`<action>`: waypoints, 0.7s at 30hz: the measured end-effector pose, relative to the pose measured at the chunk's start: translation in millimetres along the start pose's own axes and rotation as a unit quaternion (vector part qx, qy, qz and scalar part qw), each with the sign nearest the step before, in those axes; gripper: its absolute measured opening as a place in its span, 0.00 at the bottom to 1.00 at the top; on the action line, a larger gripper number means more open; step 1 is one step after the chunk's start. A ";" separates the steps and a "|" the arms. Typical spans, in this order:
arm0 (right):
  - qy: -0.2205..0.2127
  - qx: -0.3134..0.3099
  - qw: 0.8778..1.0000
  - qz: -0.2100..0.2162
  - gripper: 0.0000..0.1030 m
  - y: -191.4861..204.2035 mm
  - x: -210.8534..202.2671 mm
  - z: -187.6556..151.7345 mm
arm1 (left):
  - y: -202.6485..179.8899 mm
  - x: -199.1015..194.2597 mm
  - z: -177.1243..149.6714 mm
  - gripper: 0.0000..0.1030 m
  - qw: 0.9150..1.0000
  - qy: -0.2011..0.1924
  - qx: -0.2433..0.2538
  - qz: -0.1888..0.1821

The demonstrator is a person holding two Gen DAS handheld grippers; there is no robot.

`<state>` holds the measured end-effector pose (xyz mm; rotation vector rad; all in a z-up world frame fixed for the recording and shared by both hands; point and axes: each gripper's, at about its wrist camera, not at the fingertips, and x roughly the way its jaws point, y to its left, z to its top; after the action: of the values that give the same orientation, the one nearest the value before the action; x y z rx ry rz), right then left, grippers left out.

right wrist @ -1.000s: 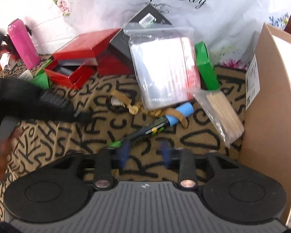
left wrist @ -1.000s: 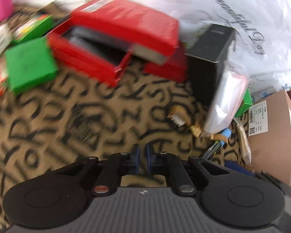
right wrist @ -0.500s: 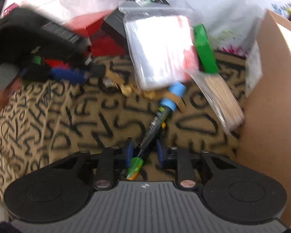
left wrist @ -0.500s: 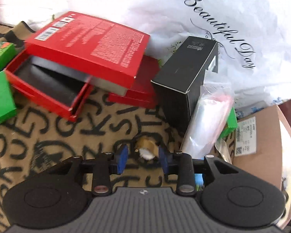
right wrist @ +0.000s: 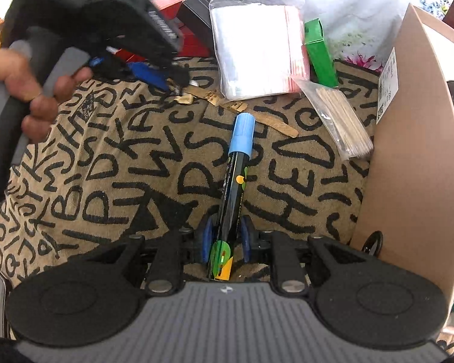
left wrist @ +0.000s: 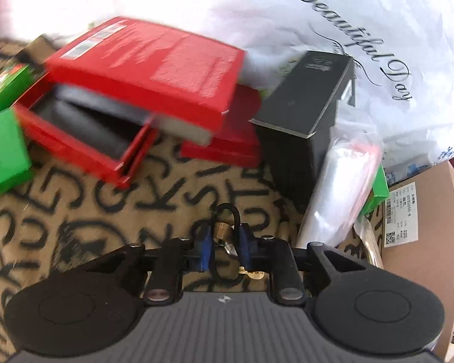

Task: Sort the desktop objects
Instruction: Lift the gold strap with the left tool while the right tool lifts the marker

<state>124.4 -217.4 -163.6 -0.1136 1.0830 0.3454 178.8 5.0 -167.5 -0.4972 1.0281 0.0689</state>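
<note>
**Both grippers now loaded: marker in R, brass trinket in L**

Changes vs 0.5 s ago:
- R: your right gripper (right wrist: 225, 239) was straddling the marker (right wrist: 231, 199) at an angle w/ slack around it. Now the blue pads (right wrist: 208, 242) sit tight on the barrel, so you're clamped on it near the green/yellow tail end.
- L: your left gripper (left wrist: 224, 243) had the brass trinket (left wrist: 220, 232) framed between wide-set pads. Now the pads have closed in and pinch it, black cord loop sticking up above the tips. The lettered mat (left wrist: 84, 211) looks further below, so prob lifted, can't confirm.
- L view is smeared now (was sharp), so that hand is moving.

What it means: pick phase looks done for 2 items at once. Next is prob the drop, likely the cardboard box (right wrist: 414, 139) on the right, judging by how close it is.

Marker pose:
- Long axis runs near-to-far, almost in line w/ the R fingers, tilted slightly right at the far end.
- Blue cap (right wrist: 242, 134) points far, toward the zip bag (right wrist: 257, 51) and the tan strap (right wrist: 269, 119); tail is nearest you, poking back past the pads.
- Grip is way off-centre, most of the length overhangs forward, so expect it to droop or pivot if you swing fast.
- Can't tell if the cap end is off the mat.

Trinket: held between L pads, just near of the black box (left wrist: 299, 127), red boxes (left wrist: 148, 72) far-left.
</note>
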 end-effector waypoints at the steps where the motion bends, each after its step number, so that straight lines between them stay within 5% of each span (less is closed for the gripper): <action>1: 0.001 0.001 1.000 0.001 0.18 -0.1 -0.7 -1.0 | 4.4 -5.2 -4.5 0.20 1.000 0.000 -0.001 0.002; 4: 0.003 0.004 1.000 0.005 0.18 -0.8 -3.2 -4.9 | 22.6 -24.8 -20.3 0.04 1.000 -0.001 -0.011 0.013; 11: 0.004 0.015 1.000 0.006 0.20 0.2 -3.3 -6.7 | 84.1 -63.0 -42.5 0.05 0.995 0.008 -0.089 0.034; 13: 0.004 0.014 1.000 0.009 0.26 1.5 -2.3 -4.5 | 77.3 -65.8 -37.7 0.09 0.997 0.002 -0.067 0.028; 15: 0.006 0.008 1.000 0.009 0.33 4.1 -1.7 -2.1 | 64.1 -69.6 -32.1 0.36 0.999 -0.007 -0.050 0.007; 16: 0.006 0.005 1.000 0.009 0.34 5.3 -1.6 -1.4 | 53.3 -63.2 -28.9 0.41 0.999 -0.014 -0.038 -0.003; 21: 0.005 0.009 1.000 0.010 0.38 4.4 -1.6 -1.0 | 8.1 -33.1 -12.8 0.47 0.998 -0.015 0.040 -0.035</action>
<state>121.5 -213.8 -162.3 -0.0883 1.0981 0.3536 148.9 12.5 -148.2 -0.4577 0.9795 -0.0273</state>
